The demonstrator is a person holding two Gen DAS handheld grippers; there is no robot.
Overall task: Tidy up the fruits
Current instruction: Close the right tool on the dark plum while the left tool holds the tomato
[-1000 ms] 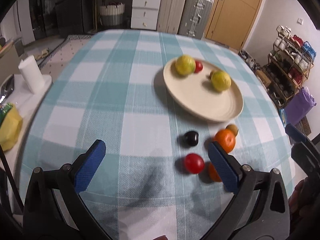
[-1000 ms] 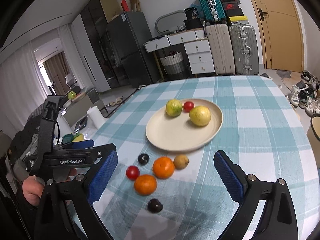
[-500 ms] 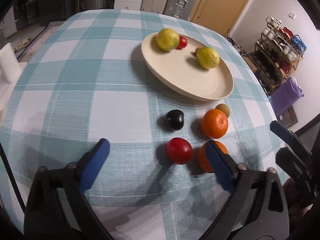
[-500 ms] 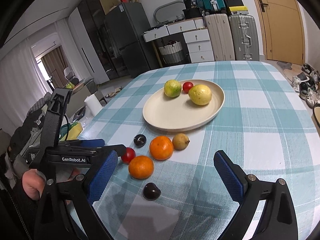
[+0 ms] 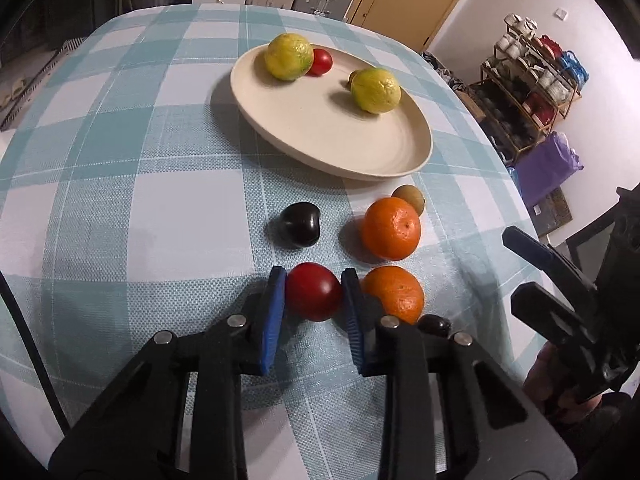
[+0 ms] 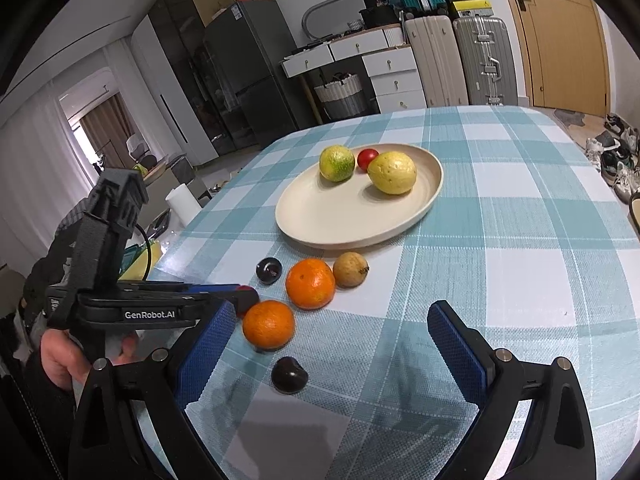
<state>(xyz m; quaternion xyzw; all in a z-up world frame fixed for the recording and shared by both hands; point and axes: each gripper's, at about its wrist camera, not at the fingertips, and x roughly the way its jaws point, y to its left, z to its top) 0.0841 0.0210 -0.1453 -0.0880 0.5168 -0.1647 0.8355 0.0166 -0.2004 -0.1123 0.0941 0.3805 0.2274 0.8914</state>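
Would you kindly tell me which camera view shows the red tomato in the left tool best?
The left wrist view: the red tomato sits centred, clamped in the left tool. The right wrist view shows only a red sliver behind that tool.

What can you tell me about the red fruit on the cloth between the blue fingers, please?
The red fruit is small, round and smooth, deep red with a soft shine, like a tomato. It rests on the checked tablecloth, below the plate. The left gripper has just been closing, and its blue fingers now press on both sides. An orange lies just to its right, behind one finger. A dark fruit sits beyond it, apart.
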